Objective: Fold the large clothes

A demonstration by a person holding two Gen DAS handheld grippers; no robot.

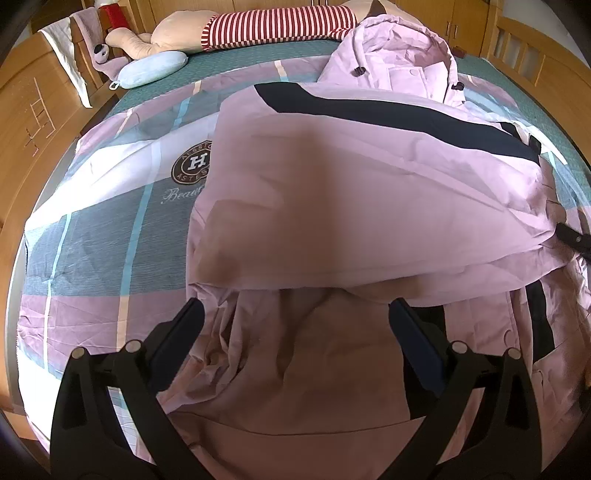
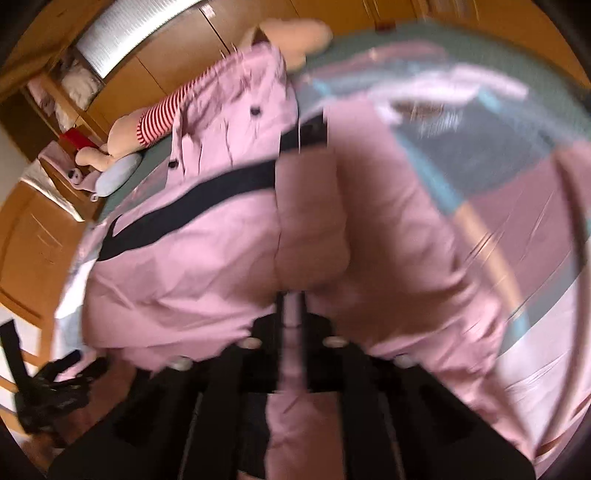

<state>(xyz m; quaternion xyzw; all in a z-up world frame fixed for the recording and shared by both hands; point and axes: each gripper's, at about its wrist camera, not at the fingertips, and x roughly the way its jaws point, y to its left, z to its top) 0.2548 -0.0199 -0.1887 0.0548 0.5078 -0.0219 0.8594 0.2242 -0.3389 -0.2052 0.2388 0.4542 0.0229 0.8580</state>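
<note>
A large pink jacket (image 1: 369,177) with a black stripe and a hood lies on the bed, its lower part folded up over the body. My left gripper (image 1: 295,317) is open and empty, its fingers just above the jacket's near fabric. My right gripper (image 2: 293,306) is shut on a fold of the pink jacket (image 2: 207,258); the fabric runs between its fingers and bulges ahead. The right wrist view is blurred by motion. The right gripper's tip also shows at the right edge of the left wrist view (image 1: 572,236).
The bed has a pink, grey and teal checked cover (image 1: 110,229). A plush toy in a red striped shirt (image 1: 258,26) and a blue pillow (image 1: 151,70) lie at the headboard. Wooden cabinets (image 1: 33,110) flank the bed.
</note>
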